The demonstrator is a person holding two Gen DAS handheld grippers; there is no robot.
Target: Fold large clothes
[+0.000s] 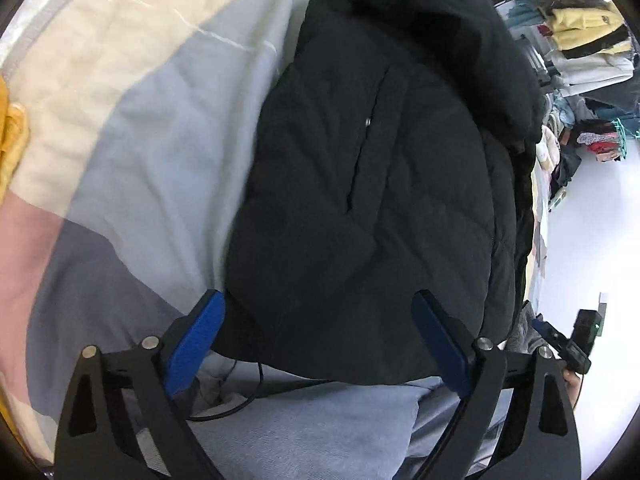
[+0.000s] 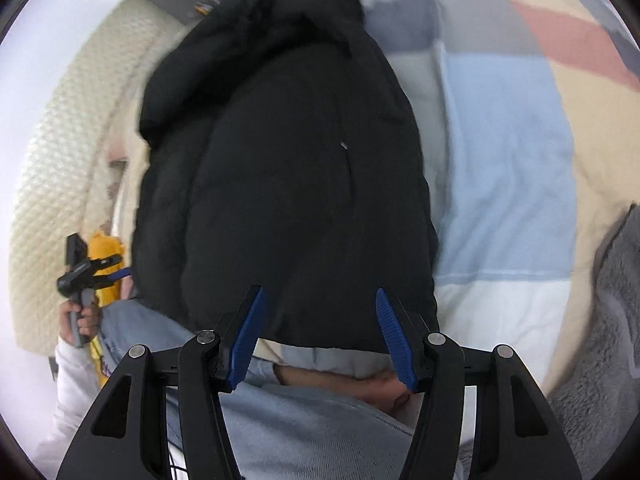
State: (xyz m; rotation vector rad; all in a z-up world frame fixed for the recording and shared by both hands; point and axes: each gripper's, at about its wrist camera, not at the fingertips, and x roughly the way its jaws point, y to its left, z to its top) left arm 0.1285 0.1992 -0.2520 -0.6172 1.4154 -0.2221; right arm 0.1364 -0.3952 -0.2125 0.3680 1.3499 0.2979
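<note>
black puffer jacket (image 1: 372,184) folded into a compact bundle, lying on the patchwork bedspread (image 1: 132,148) near the bed's edge. left tongs (image 1: 320,316) spread wide, empty, hovering over the jacket's near hem. right tongs (image 2: 320,312) likewise gaping and empty above the same hem. light blue jeans (image 2: 320,432) just below.
</note>
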